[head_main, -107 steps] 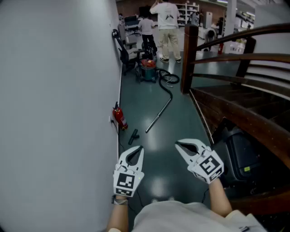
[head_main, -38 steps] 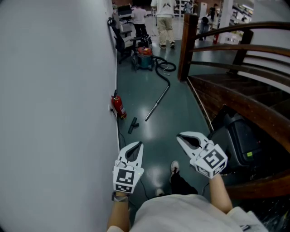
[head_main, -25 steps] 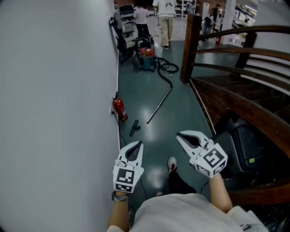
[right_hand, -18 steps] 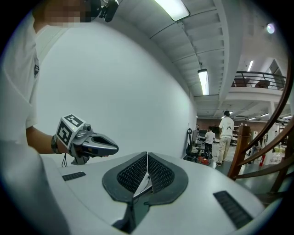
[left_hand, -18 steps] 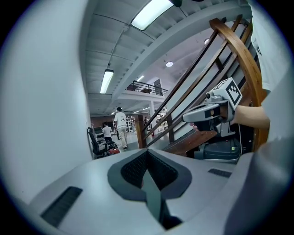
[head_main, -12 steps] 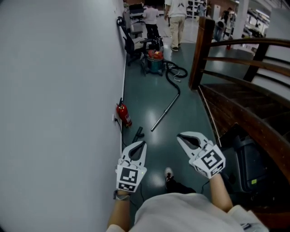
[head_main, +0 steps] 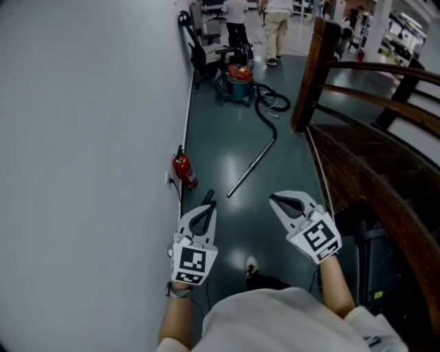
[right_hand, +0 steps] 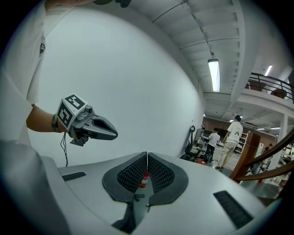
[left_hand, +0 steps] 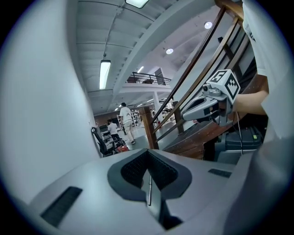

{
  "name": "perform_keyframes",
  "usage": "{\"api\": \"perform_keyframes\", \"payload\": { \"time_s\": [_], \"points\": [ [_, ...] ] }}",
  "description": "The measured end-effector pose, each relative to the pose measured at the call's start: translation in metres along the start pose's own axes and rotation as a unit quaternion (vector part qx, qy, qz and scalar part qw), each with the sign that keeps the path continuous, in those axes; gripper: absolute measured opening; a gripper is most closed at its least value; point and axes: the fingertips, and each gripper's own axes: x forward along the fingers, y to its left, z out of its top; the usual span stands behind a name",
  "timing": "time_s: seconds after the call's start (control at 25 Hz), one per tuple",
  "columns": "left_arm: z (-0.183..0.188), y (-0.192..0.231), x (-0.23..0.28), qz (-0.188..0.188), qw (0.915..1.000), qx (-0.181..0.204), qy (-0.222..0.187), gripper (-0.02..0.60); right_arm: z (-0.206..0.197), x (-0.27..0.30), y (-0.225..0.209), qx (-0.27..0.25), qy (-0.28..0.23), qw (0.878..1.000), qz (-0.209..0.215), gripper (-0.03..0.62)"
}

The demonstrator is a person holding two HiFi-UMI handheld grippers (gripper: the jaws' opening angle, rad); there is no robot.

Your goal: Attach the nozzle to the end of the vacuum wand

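The nozzle [head_main: 209,196], a small black piece, lies on the dark green floor [head_main: 227,148] near the foot of the wall [head_main: 89,137]. In the head view it shows just past the tip of the left tongs [head_main: 209,205]. The left tongs are pressed together with nothing between them, and their own view shows the ribbed pads meeting at the tip [left_hand: 148,156]. The right tongs [head_main: 273,199] are likewise pressed together and empty [right_hand: 147,156]. Both are held out level side by side, well apart from each other.

The vacuum wand [head_main: 251,168], a silver tube, lies slantwise on the floor just beyond the nozzle, apart from it. Its far end joins a black hose [head_main: 267,113] that curls back to a vacuum cleaner [head_main: 239,81]. A red fire extinguisher [head_main: 183,169] stands against the wall beside the nozzle. A dark wooden staircase [head_main: 357,148] rises at the right. Two people [head_main: 278,17] stand far down the aisle.
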Motion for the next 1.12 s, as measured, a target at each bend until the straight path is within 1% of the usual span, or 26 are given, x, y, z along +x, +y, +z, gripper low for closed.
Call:
{"api": "perform_keyframes", "payload": {
  "time_s": [0.12,0.28,0.36,0.52,0.6,0.96,1.04,1.12],
  "points": [
    [-0.003,0.002,0.018,0.002,0.9997,0.017,0.017,0.000,-0.006,0.011,-0.010,-0.018,0.007,1.000,0.018,0.028],
    [-0.004,0.002,0.037,-0.001,0.9991,0.027,0.032,0.000,-0.013,0.023,-0.024,-0.011,0.006,0.999,0.031,0.028],
    [-0.004,0.005,0.045,-0.001,0.9989,0.029,0.037,0.000,-0.017,0.028,-0.029,-0.019,0.011,0.999,0.040,0.028],
    [-0.006,0.007,0.060,-0.007,0.9987,0.030,0.042,0.000,-0.020,0.036,-0.029,-0.030,0.014,0.996,0.083,0.028],
    [-0.008,0.008,0.066,-0.010,0.9985,0.029,0.046,0.000,-0.023,0.039,-0.031,-0.032,0.016,0.995,0.095,0.028],
    [-0.011,-0.002,0.098,-0.020,0.9978,0.027,0.057,0.000,-0.046,0.046,-0.057,-0.032,0.029,0.994,0.096,0.028],
    [-0.009,-0.002,0.102,-0.019,0.9980,0.018,0.058,0.000,-0.051,0.047,-0.062,-0.033,0.034,0.994,0.097,0.028],
    [-0.005,0.000,0.105,-0.016,0.9984,0.000,0.055,0.000,-0.055,0.048,-0.067,-0.036,0.037,0.994,0.098,0.028]
  ]
}}
